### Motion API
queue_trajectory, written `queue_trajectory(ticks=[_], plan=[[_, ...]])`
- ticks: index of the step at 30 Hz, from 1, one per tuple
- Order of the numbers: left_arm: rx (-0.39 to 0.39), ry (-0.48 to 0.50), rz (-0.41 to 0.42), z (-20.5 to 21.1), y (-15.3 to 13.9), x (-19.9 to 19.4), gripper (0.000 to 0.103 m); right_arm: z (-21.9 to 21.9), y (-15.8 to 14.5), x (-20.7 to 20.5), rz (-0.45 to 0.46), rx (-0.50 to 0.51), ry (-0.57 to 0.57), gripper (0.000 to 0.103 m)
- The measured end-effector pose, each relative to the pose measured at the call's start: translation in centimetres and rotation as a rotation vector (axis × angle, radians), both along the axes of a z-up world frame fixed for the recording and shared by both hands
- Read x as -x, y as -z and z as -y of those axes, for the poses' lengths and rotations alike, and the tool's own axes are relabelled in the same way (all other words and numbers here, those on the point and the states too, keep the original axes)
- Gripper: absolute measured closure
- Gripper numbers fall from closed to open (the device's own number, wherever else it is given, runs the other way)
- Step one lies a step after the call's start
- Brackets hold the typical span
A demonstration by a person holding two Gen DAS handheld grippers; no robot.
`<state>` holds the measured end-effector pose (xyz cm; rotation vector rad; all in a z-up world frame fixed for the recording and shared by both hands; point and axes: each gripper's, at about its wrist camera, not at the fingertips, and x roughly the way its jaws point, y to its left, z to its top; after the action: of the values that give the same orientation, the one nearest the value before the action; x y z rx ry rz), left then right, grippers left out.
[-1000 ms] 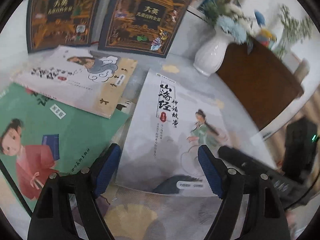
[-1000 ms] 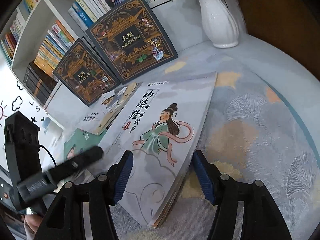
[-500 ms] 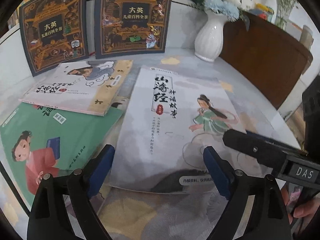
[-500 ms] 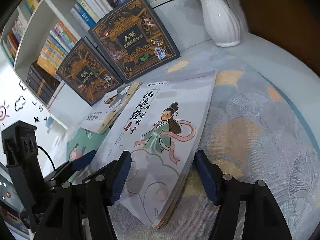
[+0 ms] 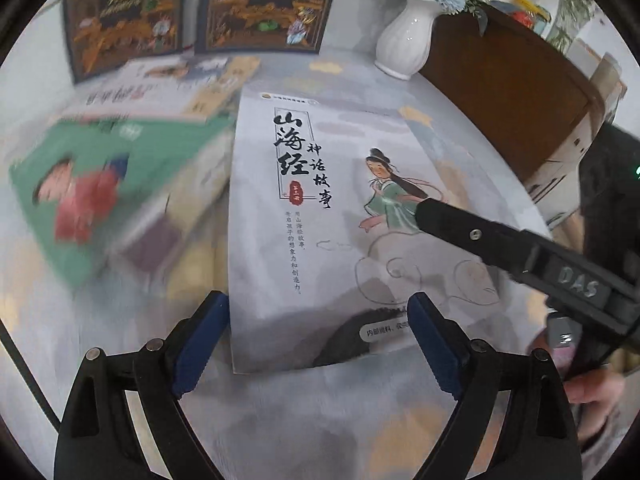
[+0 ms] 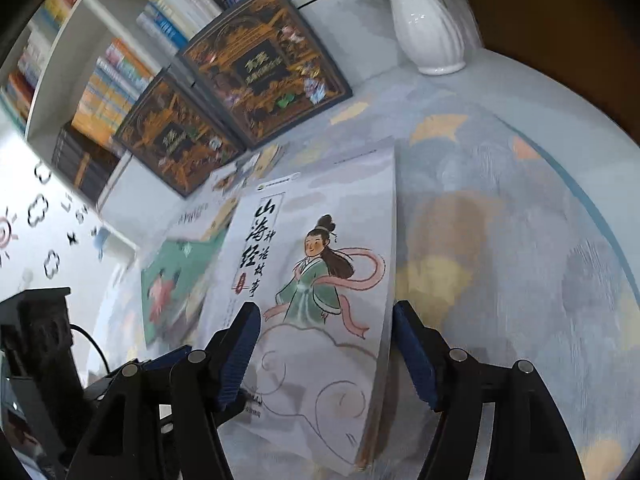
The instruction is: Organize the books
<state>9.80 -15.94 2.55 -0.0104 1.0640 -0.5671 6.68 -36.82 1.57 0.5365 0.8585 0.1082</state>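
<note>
1. Left wrist view: the left gripper, black-armed with blue ribbed pads, is seen spread wide, and the near edge of a pale grey illustrated book with black brush lettering lies in the gap. Its left pad is seen just beside the book's left edge; pressing cannot be made out.

2. Right wrist view: the right gripper, of the same black and blue build, is seen with its jaws parted to either side of the same grey book. The right pad is placed just off the book's page edge, and the left pad is set over the cover. No clamping is shown.

3. One black finger of the right gripper is seen reaching across the cover's lower right in the left wrist view, with part of a hand behind it.

4. The grey book is laid flat on a pale blue-grey tablecloth printed with yellow leaf shapes.

5. Just left of it, a green book with a red-robed figure is laid flat, blurred, with a cream-coloured book overlapping its far edge.

6. Behind these, two dark ornate gold-patterned books are stood leaning against a white bookshelf filled with colourful spines.

7. A white ribbed ceramic vase with pale blue flowers is stood at the far right, beside a brown wooden cabinet.
</note>
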Motion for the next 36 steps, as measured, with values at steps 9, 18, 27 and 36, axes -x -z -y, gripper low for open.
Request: queue_trajectory(ticks=[9,18,27,36], plan=[[0.013,-0.059,-0.107,-6.2,-0.1,10.7,0.015,-7.0,0.0,8.2,-0.061,0.106,-0.184,0.035],[0.085,-0.133,-0.117,-13.9,-0.1,20.5,0.017,-13.9,-0.1,16.2,-0.124,0.079,-0.395,0.036],[0.121,-0.171,-0.154,-17.3,1.0,16.1,0.038,-10.7,1.6,14.9,-0.232,-0.195,-0.513,0.047],[0.127,-0.160,-0.121,-16.8,1.2,13.1,0.047,-9.6,3.3,11.8,-0.273,-0.340,-0.583,0.059]])
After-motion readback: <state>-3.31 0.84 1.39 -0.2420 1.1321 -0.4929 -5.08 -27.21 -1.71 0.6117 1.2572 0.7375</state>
